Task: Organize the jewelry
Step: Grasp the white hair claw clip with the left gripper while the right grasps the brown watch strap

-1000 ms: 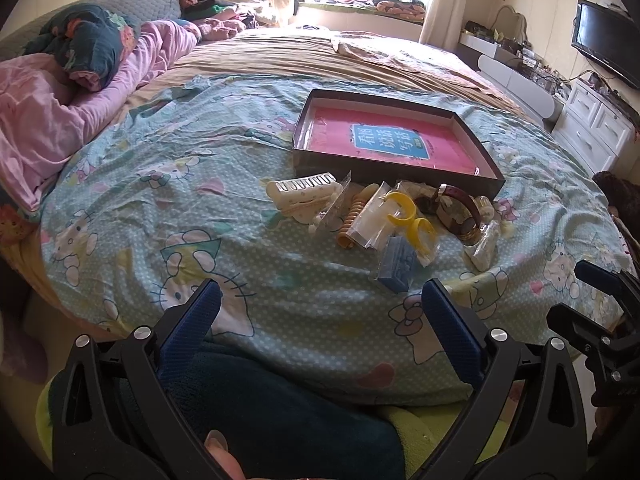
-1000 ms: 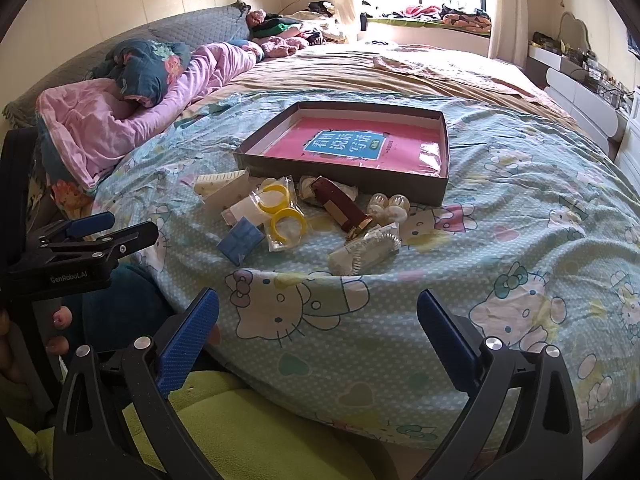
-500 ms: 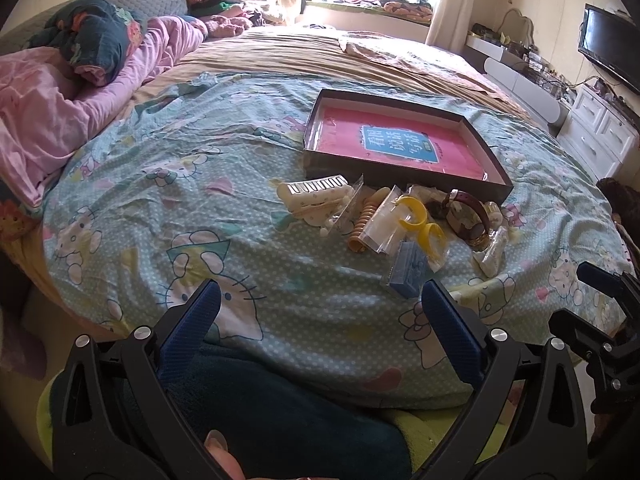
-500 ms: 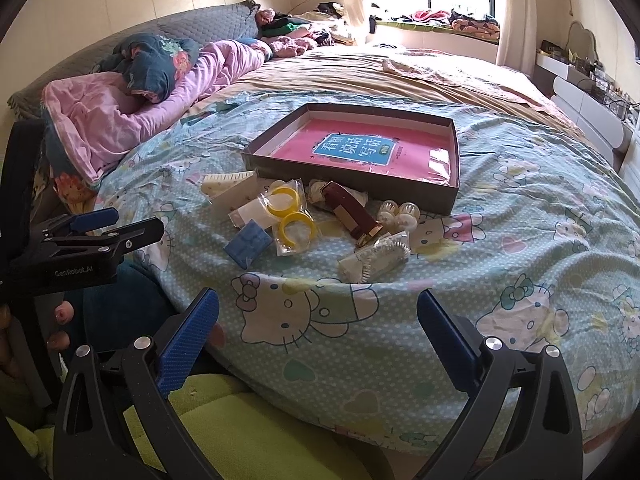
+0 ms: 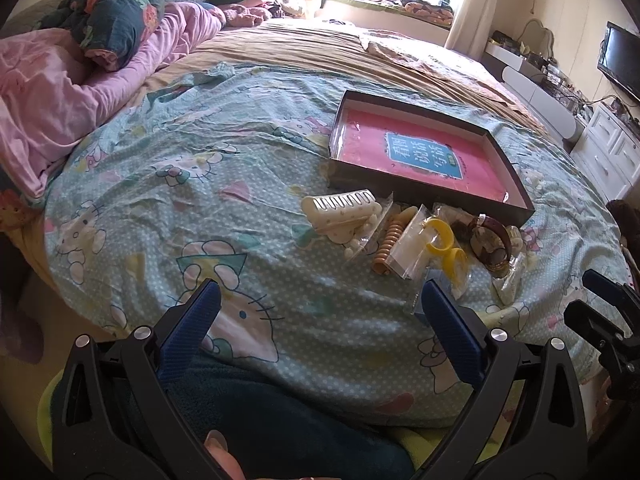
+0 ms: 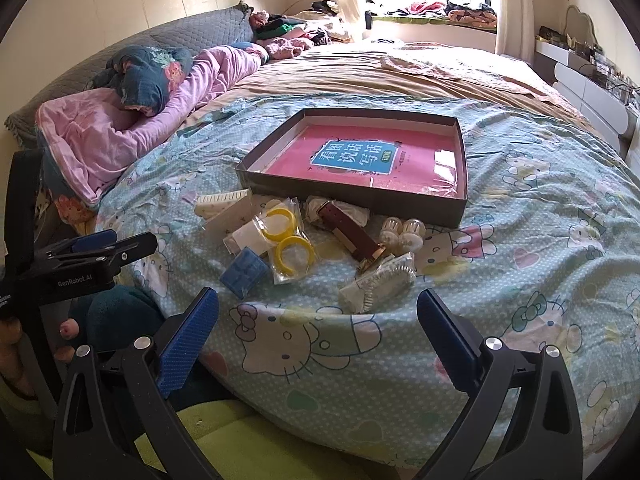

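A shallow dark box [image 5: 516, 196] [image 6: 360, 194] with a pink book inside lies on the bed. In front of it sits a pile of jewelry: a cream hair claw [image 5: 340, 210] [image 6: 218, 202], bagged yellow bangles [image 5: 444, 246] [image 6: 290, 242], a brown strap watch [image 5: 492, 240] [image 6: 350, 232], a blue box [image 6: 244, 272], an orange coil [image 5: 388, 248] and a bagged comb clip [image 6: 380, 282]. My left gripper [image 5: 320, 334] and right gripper [image 6: 318, 332] are both open and empty, short of the pile at the bed's near edge.
The bed has a Hello Kitty cover [image 5: 180, 184] [image 6: 540, 220]. Pink bedding [image 5: 52, 92] [image 6: 120, 136] is heaped at the left. White drawers [image 5: 612, 156] and a TV [image 5: 618, 64] stand at the right. The left gripper also shows in the right wrist view [image 6: 80, 264].
Both grippers have moved forward and a little lower toward the pile; the box and jewelry look larger. Both stay open. Nothing on the bed has moved.
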Action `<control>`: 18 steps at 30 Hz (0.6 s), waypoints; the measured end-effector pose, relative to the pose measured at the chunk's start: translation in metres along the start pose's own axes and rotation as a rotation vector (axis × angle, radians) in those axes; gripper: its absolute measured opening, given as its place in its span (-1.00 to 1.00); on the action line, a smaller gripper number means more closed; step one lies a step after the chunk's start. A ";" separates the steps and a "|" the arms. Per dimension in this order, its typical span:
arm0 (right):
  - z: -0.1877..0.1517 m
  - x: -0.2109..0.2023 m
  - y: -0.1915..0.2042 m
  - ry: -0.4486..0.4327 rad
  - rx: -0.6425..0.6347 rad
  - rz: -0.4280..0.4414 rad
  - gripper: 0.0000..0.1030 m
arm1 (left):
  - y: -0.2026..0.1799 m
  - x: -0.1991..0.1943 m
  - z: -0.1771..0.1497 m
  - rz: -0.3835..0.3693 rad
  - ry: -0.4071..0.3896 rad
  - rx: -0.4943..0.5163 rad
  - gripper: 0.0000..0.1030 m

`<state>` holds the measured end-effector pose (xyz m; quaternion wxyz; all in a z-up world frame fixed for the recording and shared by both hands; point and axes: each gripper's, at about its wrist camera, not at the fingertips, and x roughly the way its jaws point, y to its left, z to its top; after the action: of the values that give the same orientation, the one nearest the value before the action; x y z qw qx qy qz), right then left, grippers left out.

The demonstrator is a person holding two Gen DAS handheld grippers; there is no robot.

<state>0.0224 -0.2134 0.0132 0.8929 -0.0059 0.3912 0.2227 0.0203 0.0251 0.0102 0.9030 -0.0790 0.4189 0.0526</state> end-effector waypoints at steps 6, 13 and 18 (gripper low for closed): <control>0.022 0.004 -0.007 -0.024 0.013 0.015 0.92 | 0.006 0.006 0.016 0.035 -0.004 -0.015 0.83; 0.045 0.005 -0.027 -0.059 0.043 -0.009 0.91 | 0.020 0.021 0.039 0.050 0.018 -0.040 0.83; 0.054 0.010 -0.044 -0.069 0.055 -0.041 0.91 | 0.029 0.042 0.046 -0.002 0.066 -0.068 0.83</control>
<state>0.0838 -0.2387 0.0363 0.9100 0.0183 0.3661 0.1938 0.0773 0.0636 0.0044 0.8856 -0.1120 0.4463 0.0632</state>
